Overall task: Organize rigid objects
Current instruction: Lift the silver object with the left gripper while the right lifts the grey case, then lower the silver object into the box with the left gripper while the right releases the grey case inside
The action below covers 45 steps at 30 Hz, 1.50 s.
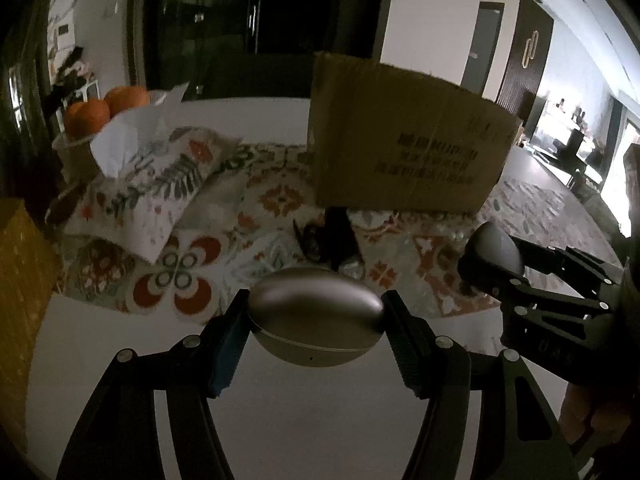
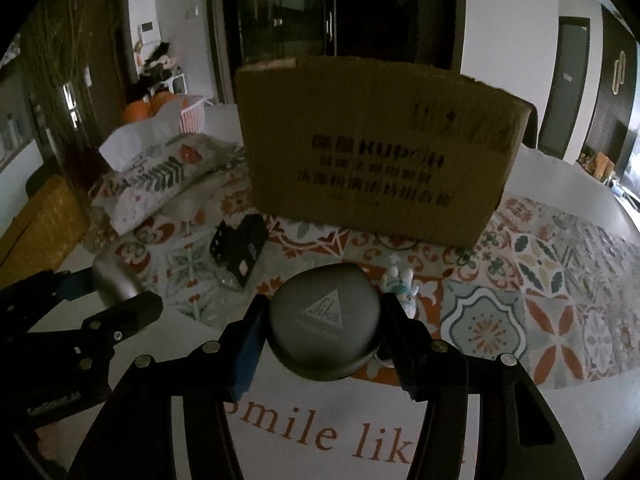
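Note:
My left gripper point(image 1: 315, 322) is shut on a silver oval case point(image 1: 314, 316) and holds it above the white table's near edge. My right gripper point(image 2: 322, 330) is shut on a dark grey rounded case point(image 2: 323, 326) with a triangle logo. The right gripper with its grey case point(image 1: 494, 254) shows at the right of the left wrist view. The left gripper with the silver case point(image 2: 116, 282) shows at the left of the right wrist view. A brown cardboard box point(image 2: 376, 148) stands on the patterned cloth behind both; its inside is hidden.
A black bracket-like part point(image 2: 240, 246) lies on the patterned cloth point(image 2: 540, 264) in front of the box. A small white figure point(image 2: 400, 284) lies right of the grey case. A floral tissue box point(image 1: 148, 188), oranges point(image 1: 106, 106) and a yellow box point(image 1: 20, 264) sit at the left.

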{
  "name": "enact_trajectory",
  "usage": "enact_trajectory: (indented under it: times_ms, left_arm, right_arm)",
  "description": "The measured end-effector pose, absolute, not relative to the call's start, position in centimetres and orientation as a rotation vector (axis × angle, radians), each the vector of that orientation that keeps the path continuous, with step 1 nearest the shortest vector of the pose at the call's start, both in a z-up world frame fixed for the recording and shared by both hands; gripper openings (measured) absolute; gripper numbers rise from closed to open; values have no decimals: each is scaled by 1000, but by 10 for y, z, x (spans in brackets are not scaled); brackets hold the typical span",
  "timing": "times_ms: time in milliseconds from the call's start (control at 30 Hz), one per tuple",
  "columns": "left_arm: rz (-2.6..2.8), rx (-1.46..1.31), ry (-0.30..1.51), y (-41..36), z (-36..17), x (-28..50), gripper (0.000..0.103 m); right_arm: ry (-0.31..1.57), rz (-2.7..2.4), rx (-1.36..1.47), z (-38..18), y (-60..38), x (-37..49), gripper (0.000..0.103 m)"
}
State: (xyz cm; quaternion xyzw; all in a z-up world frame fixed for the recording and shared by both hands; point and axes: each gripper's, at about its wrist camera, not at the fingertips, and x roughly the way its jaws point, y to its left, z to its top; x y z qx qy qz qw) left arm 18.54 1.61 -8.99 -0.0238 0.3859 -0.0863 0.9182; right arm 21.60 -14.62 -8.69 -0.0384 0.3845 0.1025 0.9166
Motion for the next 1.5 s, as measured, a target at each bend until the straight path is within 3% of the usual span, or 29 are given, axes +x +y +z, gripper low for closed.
enact_trajectory:
  times_ms: [1500]
  left_arm:
    - [-285,26,555,-42,30,251,64]
  right_arm:
    - [512,120,25,34,-202,249,57]
